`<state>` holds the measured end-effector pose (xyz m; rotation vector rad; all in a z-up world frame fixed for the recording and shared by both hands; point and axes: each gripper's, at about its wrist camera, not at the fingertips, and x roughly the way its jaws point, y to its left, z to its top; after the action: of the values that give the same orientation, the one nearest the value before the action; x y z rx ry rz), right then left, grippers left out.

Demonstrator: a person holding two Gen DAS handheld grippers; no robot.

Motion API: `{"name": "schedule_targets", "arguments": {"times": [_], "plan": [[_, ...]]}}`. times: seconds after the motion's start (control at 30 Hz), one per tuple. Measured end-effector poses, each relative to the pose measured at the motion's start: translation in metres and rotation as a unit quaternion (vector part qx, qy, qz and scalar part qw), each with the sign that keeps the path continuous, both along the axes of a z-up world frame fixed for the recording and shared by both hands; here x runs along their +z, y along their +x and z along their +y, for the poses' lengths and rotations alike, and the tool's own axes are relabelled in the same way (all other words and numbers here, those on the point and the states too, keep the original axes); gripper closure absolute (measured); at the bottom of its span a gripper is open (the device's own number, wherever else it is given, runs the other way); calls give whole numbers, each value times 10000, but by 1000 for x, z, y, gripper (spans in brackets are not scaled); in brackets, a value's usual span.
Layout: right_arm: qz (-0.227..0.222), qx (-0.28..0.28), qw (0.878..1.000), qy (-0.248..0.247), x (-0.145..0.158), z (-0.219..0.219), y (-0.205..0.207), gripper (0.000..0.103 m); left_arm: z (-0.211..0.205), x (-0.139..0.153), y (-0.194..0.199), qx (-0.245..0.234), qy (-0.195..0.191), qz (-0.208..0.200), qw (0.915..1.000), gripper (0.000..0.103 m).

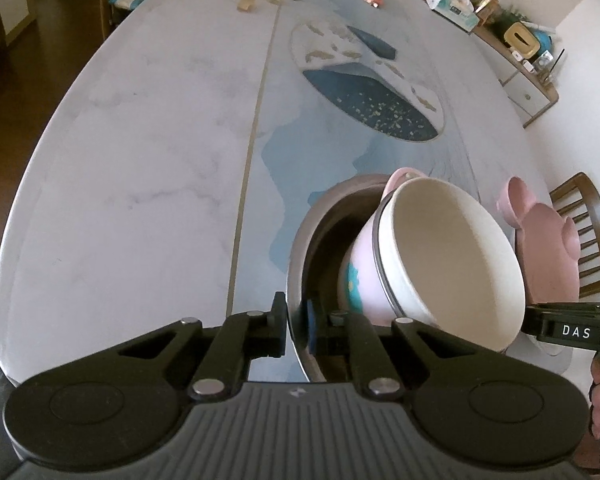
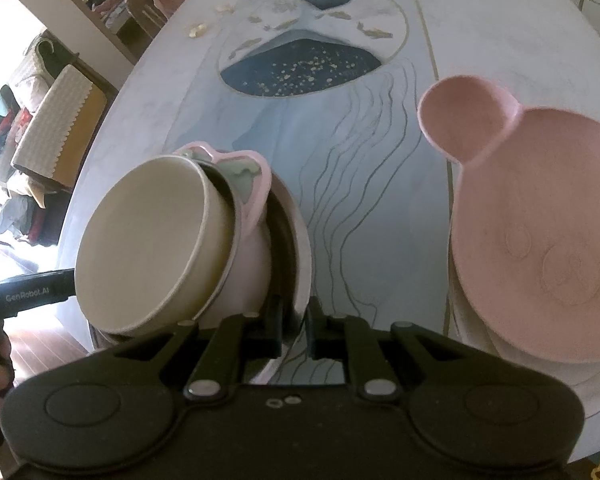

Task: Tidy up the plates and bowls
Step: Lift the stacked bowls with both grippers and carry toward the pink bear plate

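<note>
Lifting steel bowl (image 1: 300,240) with nested bowls (image 1: 452,256): left gripper (image 1: 296,330) and right gripper (image 2: 294,332) pinching opposite rims; raise evenly, level.

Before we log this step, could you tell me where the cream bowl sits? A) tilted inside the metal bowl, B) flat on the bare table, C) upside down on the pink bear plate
A: the cream bowl leans tilted inside the metal bowl, whose rim both grippers pinch.
</note>
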<state>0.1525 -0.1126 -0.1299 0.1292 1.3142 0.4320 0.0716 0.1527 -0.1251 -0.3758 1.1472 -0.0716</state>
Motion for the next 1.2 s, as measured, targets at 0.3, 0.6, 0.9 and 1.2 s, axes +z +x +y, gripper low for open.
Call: {"name": "schedule_targets", "arguments": {"times": [0.3, 0.6, 0.9, 1.2], "plan": [[-245, -16, 9997, 66, 18, -10, -7, 91, -13, 28, -1, -119, 163, -274, 9994, 95], [-535, -186, 9982, 220, 52, -36, -4, 91, -47, 70, 22, -405, 344, -630, 9966, 95], [-925, -687, 9932, 181, 88, -99, 12, 91, -120, 98, 65, -945, 380, -988, 9899, 95], [-865, -1264, 9882, -1, 78, -175, 13, 91, -203, 81, 91, -1558, 414, -982, 9820, 94]]}}
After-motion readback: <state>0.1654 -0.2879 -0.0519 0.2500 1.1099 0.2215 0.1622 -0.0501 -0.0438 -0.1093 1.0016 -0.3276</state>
